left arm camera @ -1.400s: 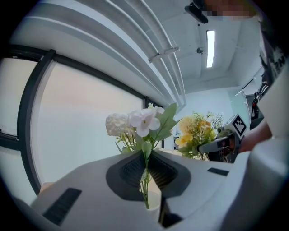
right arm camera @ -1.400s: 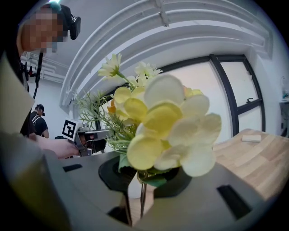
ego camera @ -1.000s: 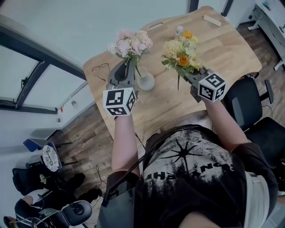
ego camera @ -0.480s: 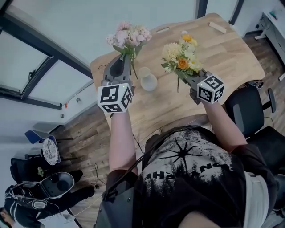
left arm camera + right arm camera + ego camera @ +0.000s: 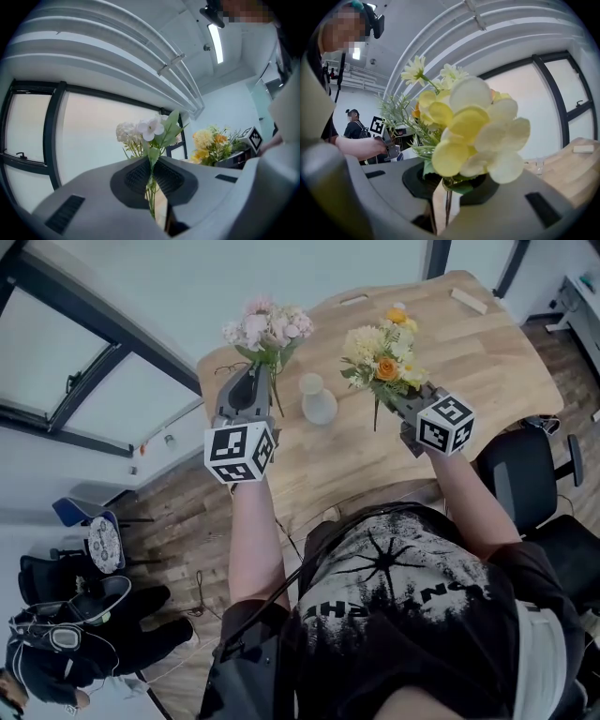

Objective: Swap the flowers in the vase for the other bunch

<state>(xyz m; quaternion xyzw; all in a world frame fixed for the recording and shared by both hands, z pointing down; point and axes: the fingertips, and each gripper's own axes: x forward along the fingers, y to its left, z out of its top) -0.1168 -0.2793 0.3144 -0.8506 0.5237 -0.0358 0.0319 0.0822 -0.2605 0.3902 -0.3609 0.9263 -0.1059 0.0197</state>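
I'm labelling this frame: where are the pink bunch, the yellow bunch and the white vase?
pink bunch point(image 5: 267, 327), head view, on its blossoms.
yellow bunch point(image 5: 379, 352), head view, on its blossoms.
white vase point(image 5: 320, 409), head view, on its round body.

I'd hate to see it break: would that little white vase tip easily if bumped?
Probably not easily: the vase has a round belly wider than its neck. It stands empty, so likely light and may slide. It looks ceramic, perhaps breakable.

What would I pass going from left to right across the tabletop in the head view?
Pale pink and white flower bunch, small white rounded vase, yellow and orange flower bunch, small pale wooden block.
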